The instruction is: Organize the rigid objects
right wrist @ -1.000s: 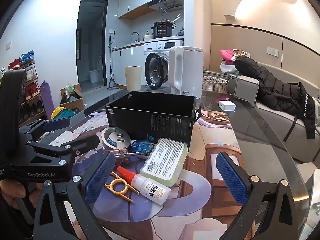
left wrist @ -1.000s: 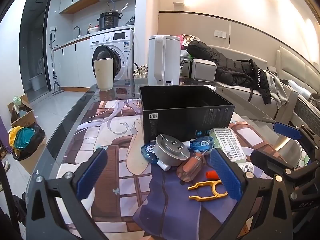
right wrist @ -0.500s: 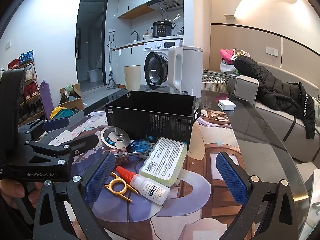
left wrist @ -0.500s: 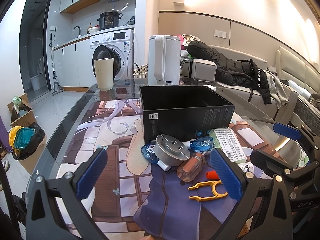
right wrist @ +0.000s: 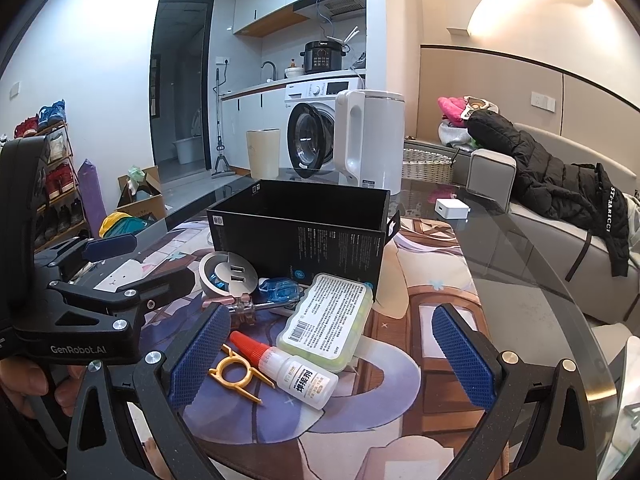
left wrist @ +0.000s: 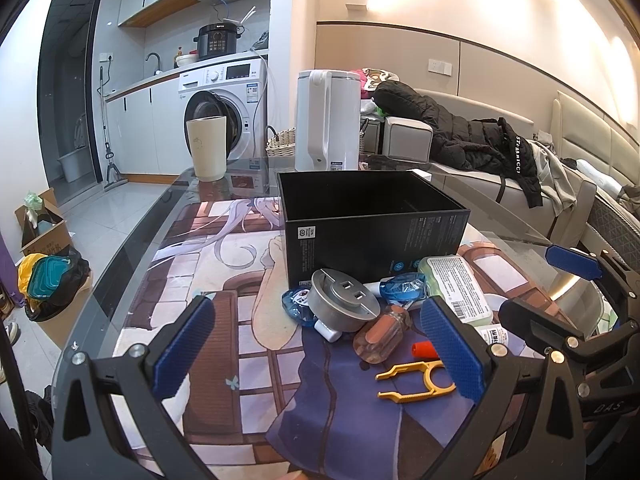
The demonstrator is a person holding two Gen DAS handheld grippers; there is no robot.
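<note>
An open black box [left wrist: 372, 216] [right wrist: 300, 236] stands on the glass table. In front of it lie a silver round socket [left wrist: 342, 300] [right wrist: 228, 274], a blue tape dispenser [left wrist: 402, 286] [right wrist: 280, 289], a clear-handled screwdriver [left wrist: 382, 334] [right wrist: 244, 308], a green case with a white label [left wrist: 454, 286] [right wrist: 326, 322], a red-capped glue bottle [right wrist: 290, 368] and a yellow plastic tool [left wrist: 416, 380] [right wrist: 236, 372]. My left gripper [left wrist: 320, 354] is open and empty, just short of the pile. My right gripper [right wrist: 330, 354] is open and empty, its jaws either side of the bottle and case.
A white kettle [left wrist: 326, 120] and a cream cup [left wrist: 208, 148] stand at the table's far edge. A small white charger [right wrist: 452, 209] lies far right. A printed mat [left wrist: 224, 264] covers the table. A sofa with a black jacket [right wrist: 560, 184] is to the right.
</note>
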